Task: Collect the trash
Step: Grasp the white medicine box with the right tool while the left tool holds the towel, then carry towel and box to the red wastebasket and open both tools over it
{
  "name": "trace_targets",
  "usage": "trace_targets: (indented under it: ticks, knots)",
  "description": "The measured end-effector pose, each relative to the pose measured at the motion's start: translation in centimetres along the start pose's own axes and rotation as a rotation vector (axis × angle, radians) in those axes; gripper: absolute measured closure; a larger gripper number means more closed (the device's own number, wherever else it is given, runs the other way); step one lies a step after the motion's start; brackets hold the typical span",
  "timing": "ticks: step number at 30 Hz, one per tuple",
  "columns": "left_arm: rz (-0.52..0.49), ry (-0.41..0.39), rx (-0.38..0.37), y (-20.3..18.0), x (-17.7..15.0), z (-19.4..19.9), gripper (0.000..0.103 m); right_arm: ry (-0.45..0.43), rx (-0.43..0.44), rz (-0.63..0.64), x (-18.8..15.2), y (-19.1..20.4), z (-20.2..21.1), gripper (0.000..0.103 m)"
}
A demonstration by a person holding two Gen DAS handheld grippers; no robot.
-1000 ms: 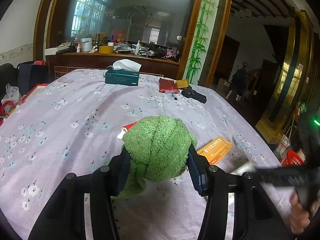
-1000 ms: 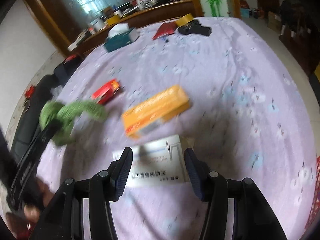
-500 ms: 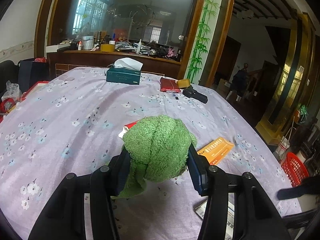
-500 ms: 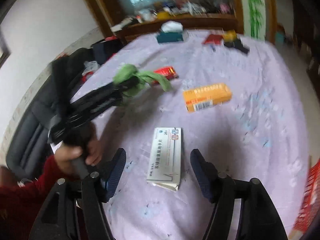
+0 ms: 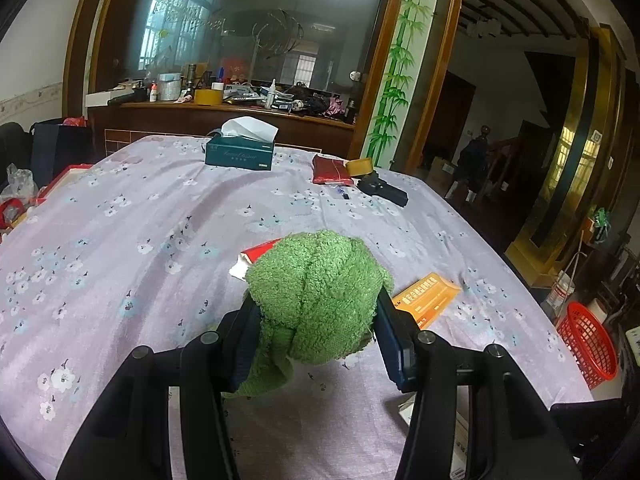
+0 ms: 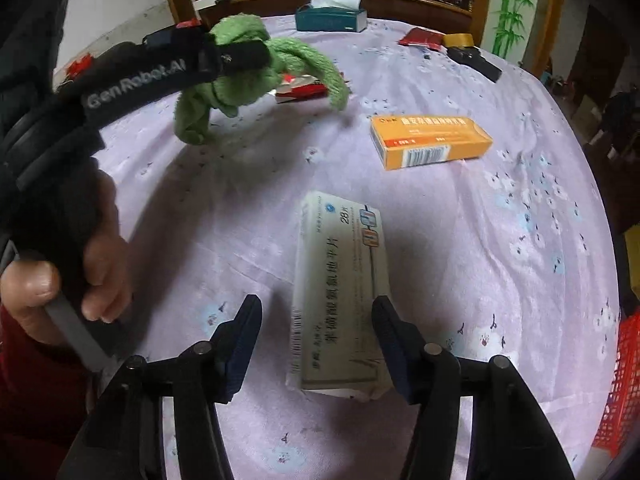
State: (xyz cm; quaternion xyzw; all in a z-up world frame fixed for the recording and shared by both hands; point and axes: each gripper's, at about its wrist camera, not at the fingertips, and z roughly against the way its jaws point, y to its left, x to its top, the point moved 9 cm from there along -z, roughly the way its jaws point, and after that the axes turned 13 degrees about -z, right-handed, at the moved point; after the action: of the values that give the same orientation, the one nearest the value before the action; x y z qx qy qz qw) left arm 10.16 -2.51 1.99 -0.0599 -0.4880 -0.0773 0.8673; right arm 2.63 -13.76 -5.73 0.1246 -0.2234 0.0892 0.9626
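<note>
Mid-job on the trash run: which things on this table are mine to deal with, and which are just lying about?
Part of the job:
- white medicine box, between the closing jaws of the right gripper, not yet pressed
- orange box
- red-and-white pack
- green cloth, held in the left gripper

Probably just lying about:
- tissue box
- red pouch
- tape roll
- black device

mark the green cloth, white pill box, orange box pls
green cloth [image 5: 316,292], left wrist view, top of the bunched part.
white pill box [image 6: 340,292], right wrist view, middle of the top face.
orange box [image 6: 430,142], right wrist view, top face.
</note>
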Motion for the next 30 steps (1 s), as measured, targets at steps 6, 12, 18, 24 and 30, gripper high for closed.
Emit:
trace_targets:
  ticks: [6, 12, 18, 24, 30]
  knots:
    - [0.000, 0.001, 0.000, 0.0, 0.0, 0.0, 0.052, -0.008, 0.039, -0.079, -0.2, -1.5, 0.6, 0.059]
    - [0.000, 0.001, -0.003, 0.0, -0.1, 0.0, 0.052, -0.030, 0.019, -0.116, -0.4, -2.2, 1.0, 0.047]
    - [0.002, 0.007, -0.010, -0.1, -0.2, 0.0, 0.052, -0.019, 0.028, -0.120, -0.5, -2.1, 0.2, 0.043]
    - [-0.008, 0.002, -0.017, -0.5, -0.3, 0.1, 0.052, -0.033, 0.039, -0.138, -0.7, -1.9, 0.0, 0.049]
    - [-0.026, -0.005, -0.034, -1.2, -0.2, 0.2, 0.052, -0.152, 0.036, -0.210, -0.6, -2.9, 3.2, 0.049]
